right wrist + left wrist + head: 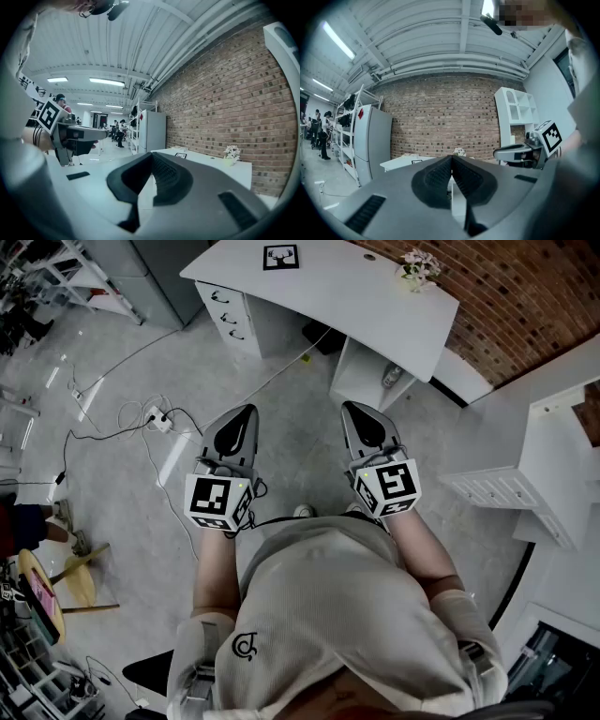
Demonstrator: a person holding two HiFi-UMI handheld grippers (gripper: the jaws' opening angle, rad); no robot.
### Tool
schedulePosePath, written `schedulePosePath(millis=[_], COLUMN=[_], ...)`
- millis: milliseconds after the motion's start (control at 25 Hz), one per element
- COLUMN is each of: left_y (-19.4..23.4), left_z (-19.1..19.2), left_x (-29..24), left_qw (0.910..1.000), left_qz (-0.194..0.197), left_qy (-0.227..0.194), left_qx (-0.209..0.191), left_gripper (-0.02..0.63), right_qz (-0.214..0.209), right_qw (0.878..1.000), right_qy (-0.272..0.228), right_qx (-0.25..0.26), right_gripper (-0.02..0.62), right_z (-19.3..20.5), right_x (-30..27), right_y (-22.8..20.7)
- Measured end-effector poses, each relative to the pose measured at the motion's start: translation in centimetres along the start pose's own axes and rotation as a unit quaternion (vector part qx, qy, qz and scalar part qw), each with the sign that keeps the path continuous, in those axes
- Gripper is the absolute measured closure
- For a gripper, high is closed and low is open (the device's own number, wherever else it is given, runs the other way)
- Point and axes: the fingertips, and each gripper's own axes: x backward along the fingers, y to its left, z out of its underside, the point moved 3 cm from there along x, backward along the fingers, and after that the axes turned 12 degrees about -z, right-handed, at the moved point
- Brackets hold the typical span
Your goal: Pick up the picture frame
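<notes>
plainly both pairs of jaws are pressed together on nothing. the left gripper and right gripper point level, side by side, well short of the white desk. the picture frame lies flat on that desk. best to step closer first, then spread the jaws before reaching. a small flower pot sits well apart from the frame, and floor cables trail left of the path.

cool ceiling-strip light, fisheye-warped, vignetted edges
</notes>
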Motion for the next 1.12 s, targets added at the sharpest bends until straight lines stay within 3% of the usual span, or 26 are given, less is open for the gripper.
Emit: schedulePosePath(millis=[600, 1120], left_y=[2.1, 5.5], left_z=[0.5, 1.8], left_x=[-0.9, -3.1], left_qw=[0.9998, 0.9991], left_qz=[0.004, -0.017], left_qy=[0.007, 0.027], left_qx=[0.018, 0.028], left_gripper=[0.594, 0.594], right_qz=[-0.007, -0.024], right_qw=[1.000, 0.998], right_qy=[-0.005, 0.027], right_qx=[-0.027, -0.043], right_gripper=[0.589, 0.588], right_z=[-0.1, 1.7], right_x=[-2.1, -7.4], right_y=[0.7, -0.9])
